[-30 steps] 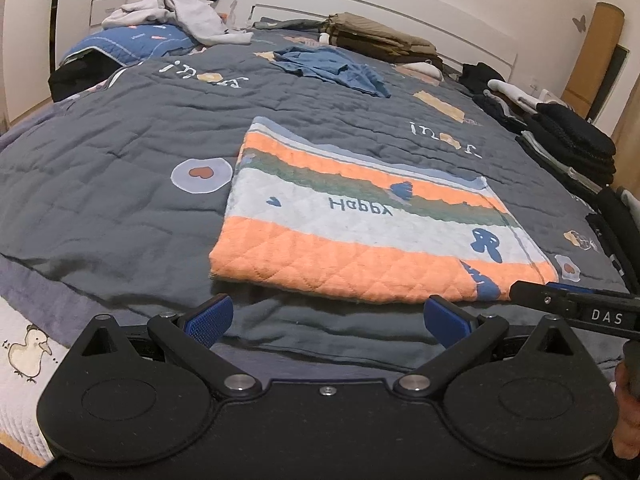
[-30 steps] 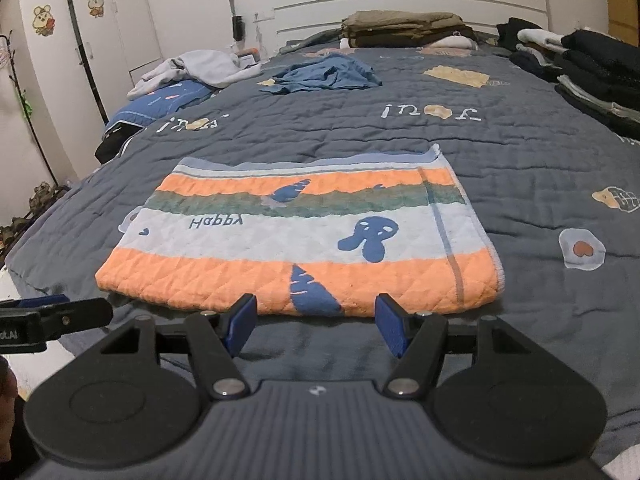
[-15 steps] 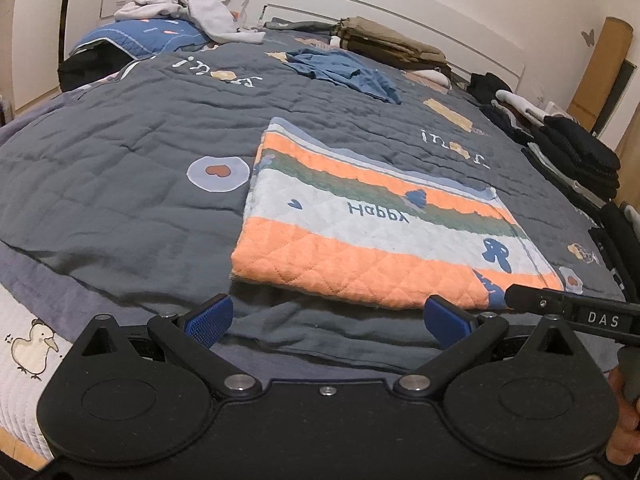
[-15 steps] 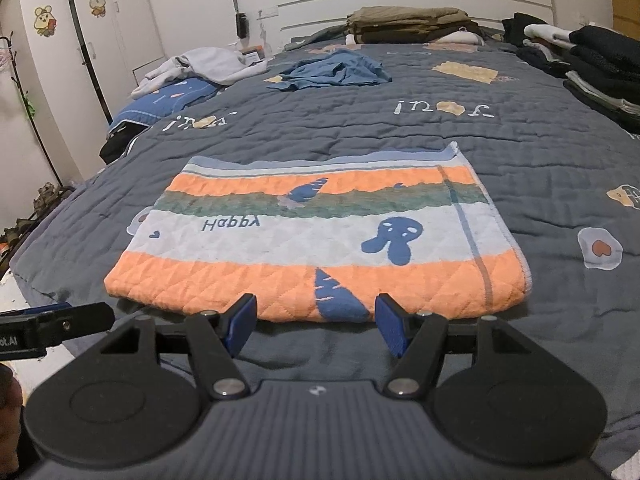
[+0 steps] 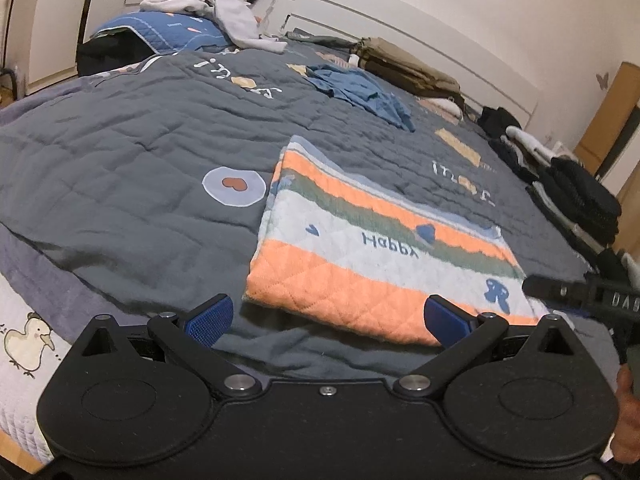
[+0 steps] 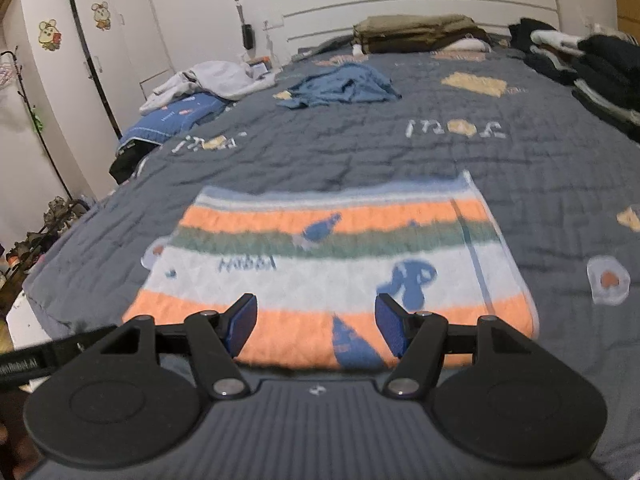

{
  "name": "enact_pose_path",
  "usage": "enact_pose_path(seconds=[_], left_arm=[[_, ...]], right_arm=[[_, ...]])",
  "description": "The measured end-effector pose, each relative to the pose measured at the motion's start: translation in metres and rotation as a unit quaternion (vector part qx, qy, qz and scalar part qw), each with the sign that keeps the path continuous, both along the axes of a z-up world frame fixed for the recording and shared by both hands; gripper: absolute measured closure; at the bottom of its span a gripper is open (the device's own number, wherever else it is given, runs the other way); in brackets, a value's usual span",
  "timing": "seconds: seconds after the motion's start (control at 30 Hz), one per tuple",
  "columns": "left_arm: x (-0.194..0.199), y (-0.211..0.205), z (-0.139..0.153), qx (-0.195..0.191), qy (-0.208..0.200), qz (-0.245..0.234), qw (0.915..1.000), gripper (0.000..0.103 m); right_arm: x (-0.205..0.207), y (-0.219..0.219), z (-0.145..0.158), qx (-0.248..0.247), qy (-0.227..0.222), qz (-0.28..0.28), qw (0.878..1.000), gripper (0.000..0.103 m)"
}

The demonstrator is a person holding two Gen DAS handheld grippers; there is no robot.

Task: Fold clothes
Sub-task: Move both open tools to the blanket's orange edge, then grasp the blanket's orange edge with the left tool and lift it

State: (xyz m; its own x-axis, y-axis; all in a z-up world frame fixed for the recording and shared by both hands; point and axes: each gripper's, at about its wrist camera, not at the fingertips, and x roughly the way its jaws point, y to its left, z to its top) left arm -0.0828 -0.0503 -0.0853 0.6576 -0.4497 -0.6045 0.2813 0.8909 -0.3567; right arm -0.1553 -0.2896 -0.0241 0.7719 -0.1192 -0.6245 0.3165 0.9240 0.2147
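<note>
One folded blanket (image 6: 332, 264), seemingly long-axis sideways.

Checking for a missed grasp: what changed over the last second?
No grasp or release. The right gripper has come forward and up, so its open jaws now frame the near edge of the folded blanket. The left gripper, also open, has drifted left and rolled slightly, so the blanket sits further right in its view. The blanket itself, the blue shirt and the stacks by the headboard stayed put.

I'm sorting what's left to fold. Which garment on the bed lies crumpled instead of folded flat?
The blue garment, bunched loosely mid-bed towards the headboard. The striped orange cloth lies flat and squared, and the olive stack by the headboard is neatly folded.
</note>
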Motion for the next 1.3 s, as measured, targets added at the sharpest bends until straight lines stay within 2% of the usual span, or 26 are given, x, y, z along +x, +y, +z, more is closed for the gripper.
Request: enact_pose_path(seconds=[0.2, 0.5, 0.73, 0.87, 1.03, 1.2, 1.3], left_arm=[[0.003, 0.001, -0.001, -0.001, 0.0, 0.005, 1.0, 0.001], [0.007, -0.003, -0.008, -0.003, 0.0, 0.004, 1.0, 0.001], [0.025, 0.003, -0.023, -0.071, 0.03, 0.037, 0.9963, 0.004], [0.03, 0.005, -0.034, -0.099, 0.04, 0.07, 0.9919, 0.01], [0.031, 0.003, -0.05, -0.131, 0.047, 0.109, 0.9844, 0.01], [0.03, 0.007, -0.055, -0.144, 0.061, 0.12, 0.9803, 0.03], [0.029, 0.016, -0.062, -0.181, 0.086, 0.125, 0.9718, 0.031]], right_arm=[[0.02, -0.001, 0.006, -0.015, -0.01, 0.008, 1.0, 0.039], [0.023, -0.003, -0.035, 0.021, 0.023, 0.006, 0.999, 0.039], [0.018, -0.016, -0.037, 0.076, 0.009, -0.002, 0.997, 0.039], [0.017, -0.019, -0.037, 0.077, 0.003, -0.008, 0.997, 0.039], [0.017, -0.022, -0.038, 0.075, 0.005, -0.012, 0.997, 0.039], [0.015, -0.022, -0.037, 0.071, 0.001, -0.011, 0.997, 0.039], [0.015, -0.022, -0.037, 0.071, 0.001, -0.011, 0.997, 0.039]])
